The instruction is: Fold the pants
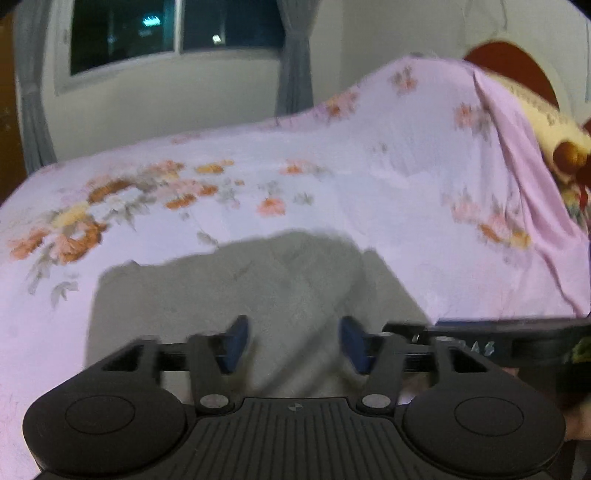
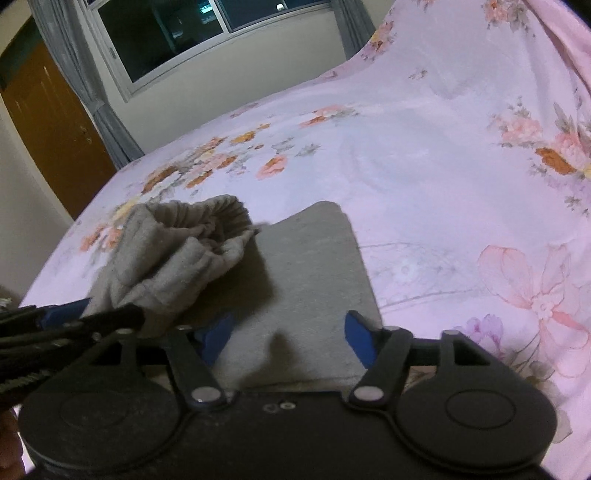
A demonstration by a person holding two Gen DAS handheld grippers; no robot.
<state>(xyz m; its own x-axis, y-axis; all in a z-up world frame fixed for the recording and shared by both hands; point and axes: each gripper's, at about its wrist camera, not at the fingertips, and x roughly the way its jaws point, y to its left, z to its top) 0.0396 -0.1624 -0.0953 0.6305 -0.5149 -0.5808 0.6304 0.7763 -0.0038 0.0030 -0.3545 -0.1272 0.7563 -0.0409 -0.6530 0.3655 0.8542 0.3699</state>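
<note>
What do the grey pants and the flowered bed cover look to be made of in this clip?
Grey pants: apparently a soft knit, like sweatpant fleece; matte, slightly fuzzy, with a ribbed, gathered band and thick rounded folds. Flowered bed cover: seemingly thin woven fabric, perhaps cotton or a blend; smooth, faintly sheened, printed with flowers, draping in fine creases over a raised shape. Blur leaves the exact fibres open.

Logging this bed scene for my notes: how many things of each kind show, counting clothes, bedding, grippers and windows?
Grey pants: 1
Floral bedsheet: 1
Grippers: 2, left gripper, right gripper
Window: 1
Pillow: 1
Total: 6
</note>
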